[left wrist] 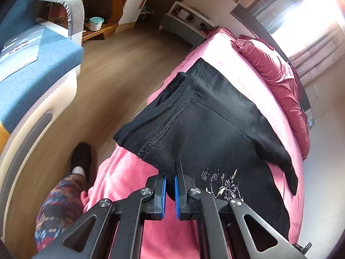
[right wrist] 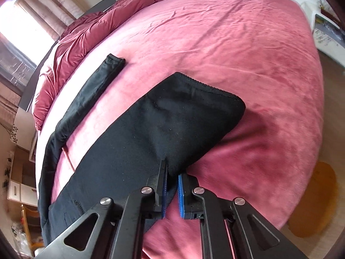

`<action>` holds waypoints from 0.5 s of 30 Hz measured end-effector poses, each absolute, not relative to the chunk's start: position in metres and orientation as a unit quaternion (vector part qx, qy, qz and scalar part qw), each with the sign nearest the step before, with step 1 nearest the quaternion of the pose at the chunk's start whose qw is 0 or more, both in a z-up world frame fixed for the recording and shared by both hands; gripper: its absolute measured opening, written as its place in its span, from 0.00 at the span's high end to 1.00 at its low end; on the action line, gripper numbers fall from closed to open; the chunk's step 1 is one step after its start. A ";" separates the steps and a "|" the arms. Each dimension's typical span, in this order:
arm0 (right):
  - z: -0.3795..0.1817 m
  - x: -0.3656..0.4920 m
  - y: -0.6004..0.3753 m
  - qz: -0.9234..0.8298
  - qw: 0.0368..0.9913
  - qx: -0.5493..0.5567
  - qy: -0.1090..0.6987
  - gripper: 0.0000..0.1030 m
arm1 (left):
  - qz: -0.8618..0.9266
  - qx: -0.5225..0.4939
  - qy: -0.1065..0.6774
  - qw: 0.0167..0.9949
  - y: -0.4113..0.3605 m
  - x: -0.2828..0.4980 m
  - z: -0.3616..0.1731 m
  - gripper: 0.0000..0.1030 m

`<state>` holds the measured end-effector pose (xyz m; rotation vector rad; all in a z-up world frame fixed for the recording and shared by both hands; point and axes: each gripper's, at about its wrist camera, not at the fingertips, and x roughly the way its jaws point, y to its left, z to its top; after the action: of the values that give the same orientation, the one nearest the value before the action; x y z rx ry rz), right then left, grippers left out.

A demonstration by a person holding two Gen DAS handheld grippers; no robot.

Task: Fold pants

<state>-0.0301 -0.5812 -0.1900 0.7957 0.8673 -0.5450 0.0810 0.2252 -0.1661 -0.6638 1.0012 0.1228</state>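
One pair of black pants (left wrist: 207,116) is lying across the pink bed (left wrist: 129,177), its lower edge running out of frame under the tooling and its silver embroidery (left wrist: 222,183) too fine to read. The left gripper (left wrist: 170,185) is pinching a fabric fold near the crotch seam. The right gripper (right wrist: 171,185) is pinching one leg's edge, while the other leg's cuff (right wrist: 114,61) is resting near the rumpled maroon duvet (right wrist: 86,28).
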 end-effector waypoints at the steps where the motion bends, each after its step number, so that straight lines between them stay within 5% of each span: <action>1: -0.192 -0.038 -0.582 -0.256 0.795 0.367 0.408 0.92 | 0.058 -0.309 0.475 0.822 0.225 0.076 -0.166 0.94; 10: -0.208 -0.073 -0.592 -0.261 0.782 0.375 0.424 0.90 | 0.072 -0.314 0.539 0.778 0.235 0.041 -0.201 0.89; 14: -0.194 -0.085 -0.600 -0.290 0.783 0.368 0.409 0.48 | 0.100 -0.284 0.543 0.784 0.244 0.048 -0.185 0.74; 15: -0.188 -0.087 -0.601 -0.299 0.785 0.359 0.406 0.46 | 0.106 -0.271 0.539 0.790 0.248 0.048 -0.177 0.74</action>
<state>-0.0873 -0.6008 -0.1880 0.7748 0.8766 -0.6447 0.0478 0.2480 -0.1772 -0.5841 1.1608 0.2286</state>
